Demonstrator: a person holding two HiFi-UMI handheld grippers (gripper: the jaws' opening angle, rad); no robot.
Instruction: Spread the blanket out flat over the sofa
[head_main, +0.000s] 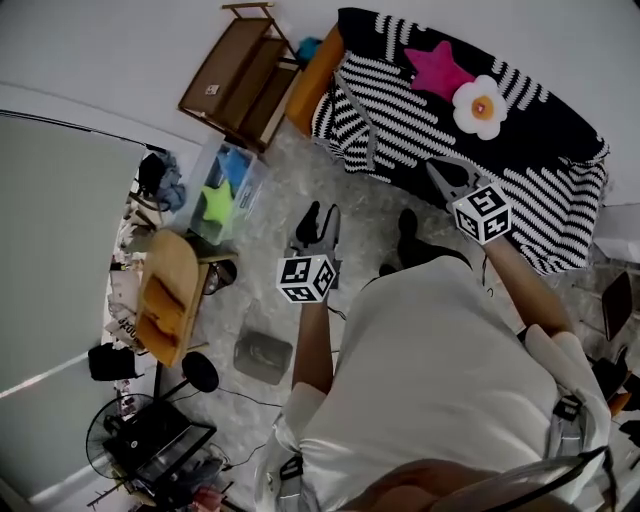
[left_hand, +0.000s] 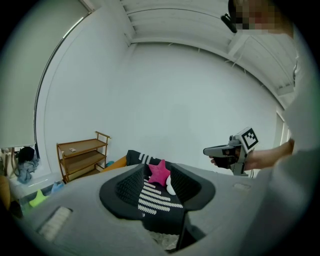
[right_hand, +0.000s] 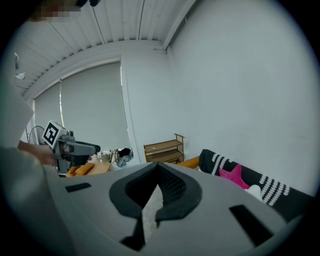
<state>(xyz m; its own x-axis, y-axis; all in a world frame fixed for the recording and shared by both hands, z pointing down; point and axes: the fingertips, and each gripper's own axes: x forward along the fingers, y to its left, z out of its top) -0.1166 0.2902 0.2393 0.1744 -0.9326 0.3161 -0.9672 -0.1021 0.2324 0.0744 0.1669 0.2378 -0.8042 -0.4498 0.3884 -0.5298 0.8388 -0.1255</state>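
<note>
A black-and-white striped blanket (head_main: 520, 150) lies over the orange sofa (head_main: 312, 80) at the upper right, covering most of it. A pink star cushion (head_main: 437, 68) and a white flower cushion (head_main: 479, 106) rest on top. My left gripper (head_main: 315, 225) hangs over the floor in front of the sofa, open and empty; the left gripper view shows the blanket (left_hand: 150, 195) far off between its jaws (left_hand: 159, 175). My right gripper (head_main: 450, 178) hovers at the blanket's front edge. In its own view the tips (right_hand: 158, 167) meet with nothing held, and the blanket (right_hand: 270, 190) lies off to the right.
A wooden shelf (head_main: 240, 75) stands left of the sofa. A clear bin (head_main: 222, 195) with a green star, a wooden stool (head_main: 165, 295), a grey pad (head_main: 262, 356) and a fan (head_main: 110, 430) line the left side. The person's foot (head_main: 408, 235) is near the sofa.
</note>
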